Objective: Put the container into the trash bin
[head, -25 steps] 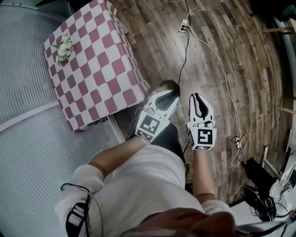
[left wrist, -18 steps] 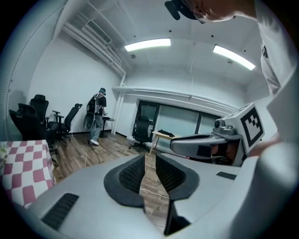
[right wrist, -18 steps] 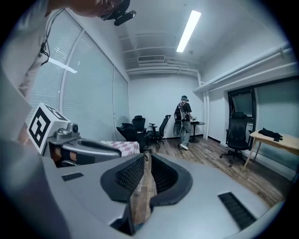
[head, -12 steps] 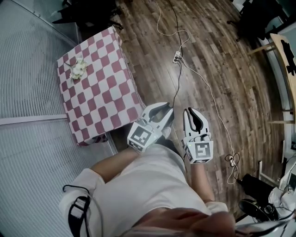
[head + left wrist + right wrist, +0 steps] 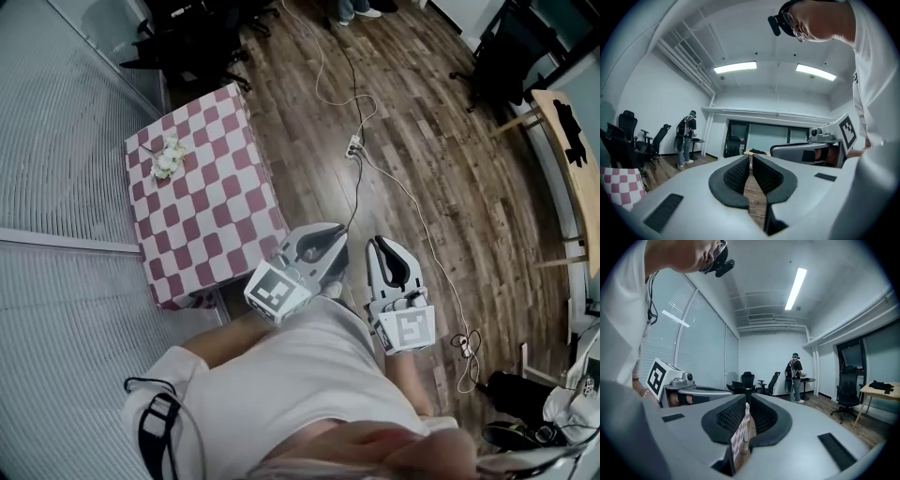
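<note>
Two white hand-held grippers, the left gripper (image 5: 340, 240) and right gripper (image 5: 380, 244), hang beside the red-and-white checked table (image 5: 202, 202), jaws closing nearly together on nothing; likely merely carried, since no container shows.

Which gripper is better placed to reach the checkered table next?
Probably left. In the head view the left gripper is beside the near corner of the checkered table; the right gripper hangs farther off over the wooden floor. Both grippers' jaws are closing with nothing between them.
</note>
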`<state>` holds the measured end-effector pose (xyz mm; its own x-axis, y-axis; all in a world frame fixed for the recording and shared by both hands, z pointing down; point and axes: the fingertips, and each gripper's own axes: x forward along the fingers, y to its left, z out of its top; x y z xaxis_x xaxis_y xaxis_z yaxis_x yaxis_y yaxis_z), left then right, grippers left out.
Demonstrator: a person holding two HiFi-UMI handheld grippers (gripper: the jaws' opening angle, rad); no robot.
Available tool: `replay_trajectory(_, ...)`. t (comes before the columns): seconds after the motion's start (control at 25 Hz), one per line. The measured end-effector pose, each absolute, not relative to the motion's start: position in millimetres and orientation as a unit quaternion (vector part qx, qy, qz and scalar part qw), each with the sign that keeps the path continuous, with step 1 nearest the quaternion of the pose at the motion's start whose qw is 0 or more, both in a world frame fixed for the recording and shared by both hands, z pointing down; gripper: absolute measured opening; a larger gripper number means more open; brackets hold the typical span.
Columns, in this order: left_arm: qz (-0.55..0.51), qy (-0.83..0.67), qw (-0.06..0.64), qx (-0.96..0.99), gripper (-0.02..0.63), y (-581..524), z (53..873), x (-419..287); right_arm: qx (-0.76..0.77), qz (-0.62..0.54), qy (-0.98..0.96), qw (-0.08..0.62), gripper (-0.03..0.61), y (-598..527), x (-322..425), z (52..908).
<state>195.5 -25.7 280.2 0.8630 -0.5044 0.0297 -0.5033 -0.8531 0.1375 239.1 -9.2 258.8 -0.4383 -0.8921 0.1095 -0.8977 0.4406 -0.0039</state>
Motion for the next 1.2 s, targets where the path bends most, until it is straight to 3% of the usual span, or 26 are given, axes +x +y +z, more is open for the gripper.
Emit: replay_trajectory(1.2,-0.013,-0.242,0.073,0.967,0.044,-31,261,186,0.521,0.020,-0.852,0.043,0.040,-15,220,241)
